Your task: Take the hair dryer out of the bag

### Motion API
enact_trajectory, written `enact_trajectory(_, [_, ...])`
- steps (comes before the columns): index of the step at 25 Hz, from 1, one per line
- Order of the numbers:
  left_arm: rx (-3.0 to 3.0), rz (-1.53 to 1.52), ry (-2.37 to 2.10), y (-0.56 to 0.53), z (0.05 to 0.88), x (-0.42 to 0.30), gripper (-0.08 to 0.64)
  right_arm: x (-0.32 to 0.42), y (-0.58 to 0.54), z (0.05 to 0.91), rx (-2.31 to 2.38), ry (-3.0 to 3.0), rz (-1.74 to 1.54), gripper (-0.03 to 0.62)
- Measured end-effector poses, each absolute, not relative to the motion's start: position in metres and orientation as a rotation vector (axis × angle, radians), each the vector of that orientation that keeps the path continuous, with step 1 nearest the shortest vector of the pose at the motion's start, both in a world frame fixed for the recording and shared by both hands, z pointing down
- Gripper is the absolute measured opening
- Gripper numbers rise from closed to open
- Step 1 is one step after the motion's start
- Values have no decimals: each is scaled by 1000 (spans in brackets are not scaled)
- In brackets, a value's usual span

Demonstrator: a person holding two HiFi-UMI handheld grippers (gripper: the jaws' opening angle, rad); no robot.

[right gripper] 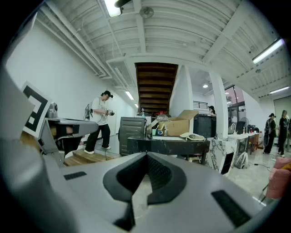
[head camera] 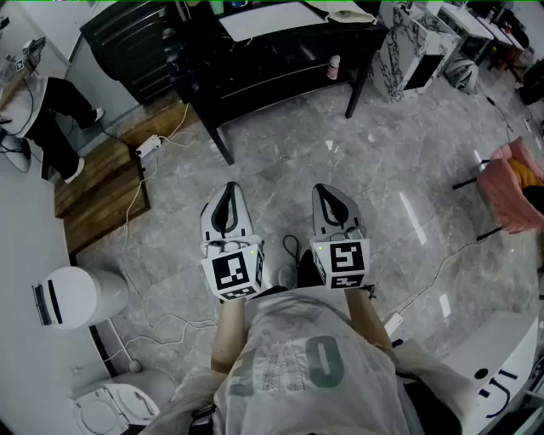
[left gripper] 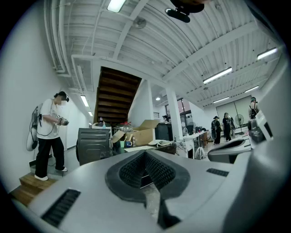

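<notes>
My left gripper and right gripper are held side by side in front of my chest, over the grey marble floor. Both are shut with nothing between the jaws, which meet tip to tip in the left gripper view and the right gripper view. A beige bag lies on the far black table, well ahead of both grippers. It also shows as a flat pale pouch on the tabletop. No hair dryer is in sight.
A dark cabinet stands left of the table, with a cardboard box behind. A wooden step and another person are at the left. Cables trail over the floor. A pink-covered stand is at the right.
</notes>
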State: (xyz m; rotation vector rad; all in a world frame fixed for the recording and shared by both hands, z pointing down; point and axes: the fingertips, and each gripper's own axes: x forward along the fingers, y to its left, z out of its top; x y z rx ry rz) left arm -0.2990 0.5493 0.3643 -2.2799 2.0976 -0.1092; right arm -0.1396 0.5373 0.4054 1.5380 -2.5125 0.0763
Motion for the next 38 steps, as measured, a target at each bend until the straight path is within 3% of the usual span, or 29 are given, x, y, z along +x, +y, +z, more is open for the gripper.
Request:
enact_trajectory(13, [-2297, -104, 2156, 515, 377, -295, 29, -129, 502, 421, 1503, -2546, 160, 31])
enact_trajectory(38, [-2217, -33, 2171, 318, 340, -266, 29, -82, 330, 416, 1376, -2709, 285, 31])
